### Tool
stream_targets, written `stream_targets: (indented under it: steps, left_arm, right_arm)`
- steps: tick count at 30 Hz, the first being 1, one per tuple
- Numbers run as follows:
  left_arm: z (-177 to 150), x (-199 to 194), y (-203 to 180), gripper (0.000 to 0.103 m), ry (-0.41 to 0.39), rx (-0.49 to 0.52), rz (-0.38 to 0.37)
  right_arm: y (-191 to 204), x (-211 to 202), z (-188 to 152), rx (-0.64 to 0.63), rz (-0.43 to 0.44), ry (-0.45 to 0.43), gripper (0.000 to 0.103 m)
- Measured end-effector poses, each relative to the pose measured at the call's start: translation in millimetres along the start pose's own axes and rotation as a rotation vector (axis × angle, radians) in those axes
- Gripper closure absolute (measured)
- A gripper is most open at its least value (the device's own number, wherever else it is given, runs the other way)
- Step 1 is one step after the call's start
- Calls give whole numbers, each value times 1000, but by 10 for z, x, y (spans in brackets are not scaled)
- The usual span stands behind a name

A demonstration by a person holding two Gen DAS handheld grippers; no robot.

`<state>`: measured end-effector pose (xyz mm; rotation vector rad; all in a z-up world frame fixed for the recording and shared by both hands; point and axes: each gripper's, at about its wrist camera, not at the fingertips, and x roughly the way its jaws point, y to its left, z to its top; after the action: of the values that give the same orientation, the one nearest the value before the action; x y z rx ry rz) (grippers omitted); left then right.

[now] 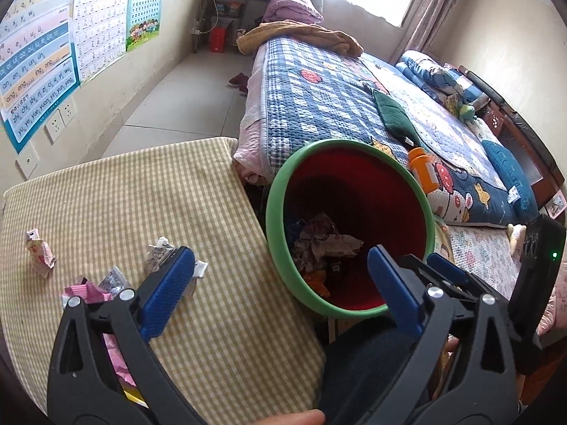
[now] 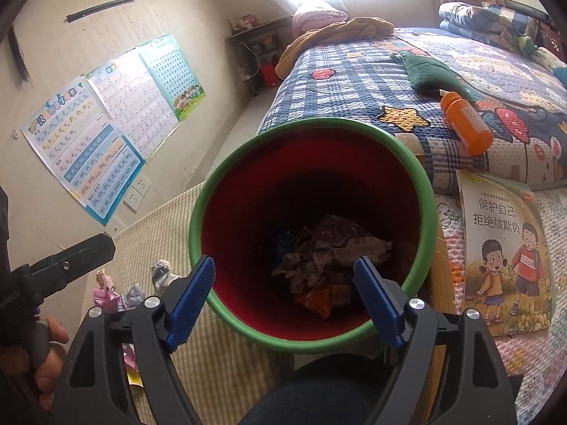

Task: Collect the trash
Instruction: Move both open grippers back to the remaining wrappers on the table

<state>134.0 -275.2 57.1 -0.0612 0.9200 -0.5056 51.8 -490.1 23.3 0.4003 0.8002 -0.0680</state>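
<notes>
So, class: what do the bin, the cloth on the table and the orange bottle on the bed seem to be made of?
Bin: probably plastic, a smooth moulded green rim and even red inner wall.
Table cloth: woven fabric, matt yellow-and-white check with a visible weave.
Orange bottle: likely plastic, smooth, uniformly coloured with a slight sheen; what is inside it cannot be told.

One bin (image 2: 198,219), one bottle (image 2: 466,125), one book (image 2: 506,248)

Home bedroom: quilted bed (image 1: 319,106), wall charts (image 1: 39,53)
</notes>
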Motion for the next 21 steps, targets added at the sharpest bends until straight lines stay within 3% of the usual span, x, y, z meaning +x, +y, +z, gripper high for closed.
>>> stream_targets:
  steps: [9,21]
  left_arm:
    - [-274,-555,511,6,-52,-88,38]
    - [-718,-1210,1444,6,-130,-286,126]
  right_arm:
    - [560,-162,-153,-81,34,7,20]
    - [1578,-134,-388,-287,102,45,16]
